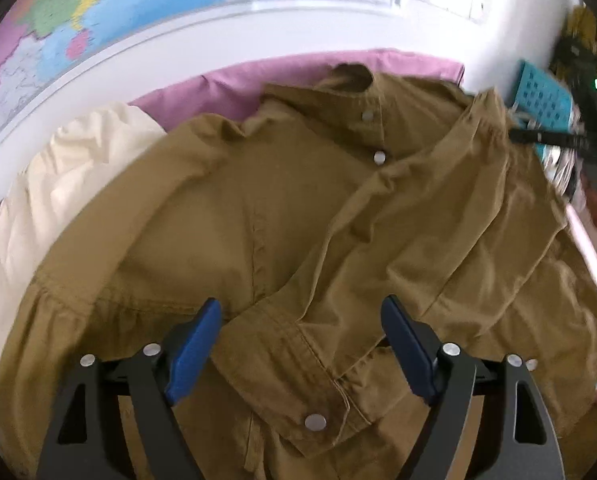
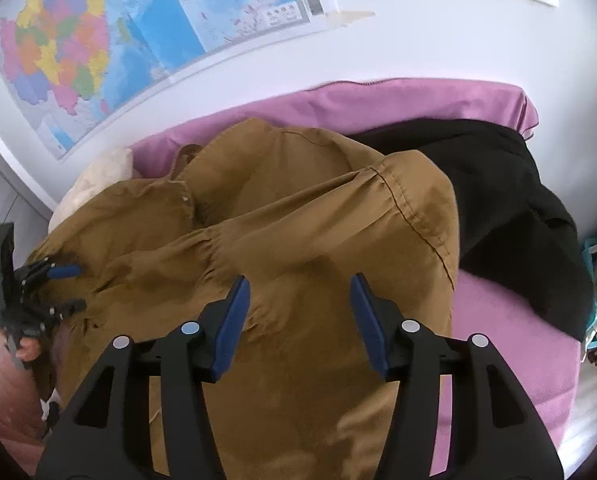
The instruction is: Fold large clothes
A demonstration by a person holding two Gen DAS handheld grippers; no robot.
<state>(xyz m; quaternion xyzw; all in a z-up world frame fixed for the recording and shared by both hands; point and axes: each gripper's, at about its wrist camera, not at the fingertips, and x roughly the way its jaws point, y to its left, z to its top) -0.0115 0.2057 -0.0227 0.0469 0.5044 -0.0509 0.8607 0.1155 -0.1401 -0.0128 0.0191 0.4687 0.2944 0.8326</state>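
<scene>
A mustard-brown snap-button jacket (image 1: 290, 216) lies spread on a purple sheet (image 1: 234, 80), collar toward the wall. One cuffed sleeve (image 1: 298, 364) is folded across its front. My left gripper (image 1: 300, 344) is open just above that cuff, holding nothing. In the right wrist view the jacket (image 2: 298, 248) shows from its right side, sleeve seam uppermost. My right gripper (image 2: 300, 320) is open over the sleeve, empty. The left gripper (image 2: 64, 286) shows at the far left of that view, open at the jacket's edge.
A cream garment (image 1: 50, 184) lies left of the jacket. A black garment (image 2: 510, 208) lies to its right on the purple sheet (image 2: 498, 312). A teal basket (image 1: 542, 100) stands at the right. A map (image 2: 98, 40) hangs on the white wall behind.
</scene>
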